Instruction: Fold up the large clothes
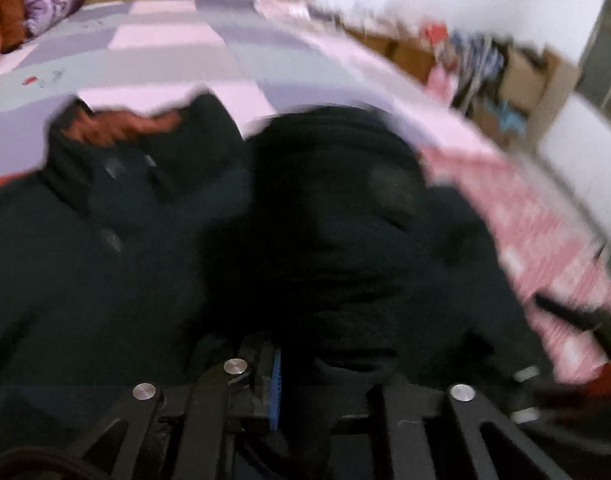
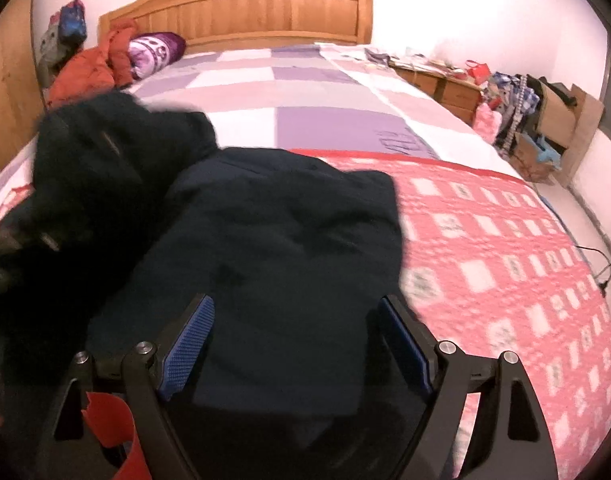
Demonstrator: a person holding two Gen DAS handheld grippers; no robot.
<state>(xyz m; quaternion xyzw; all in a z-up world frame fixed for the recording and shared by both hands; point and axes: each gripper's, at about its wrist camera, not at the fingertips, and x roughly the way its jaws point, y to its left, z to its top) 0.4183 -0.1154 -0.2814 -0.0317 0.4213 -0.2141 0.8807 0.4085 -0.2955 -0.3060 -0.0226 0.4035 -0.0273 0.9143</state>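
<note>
A wide bed (image 2: 305, 92) with a wooden headboard (image 2: 241, 4) stretches ahead of both grippers, its far half under a checked purple sheet (image 2: 317, 124), its near right under a pink patterned blanket (image 2: 505, 240). A dark coat (image 2: 265, 248) lies just ahead of and beneath the right gripper (image 2: 295, 344), whose fingers are spread wide and hold nothing. The left gripper (image 1: 317, 384) is closed on a bunched fold of the coat (image 1: 329, 240). A purple pillow (image 2: 155, 54) lies far ahead to the left.
</note>
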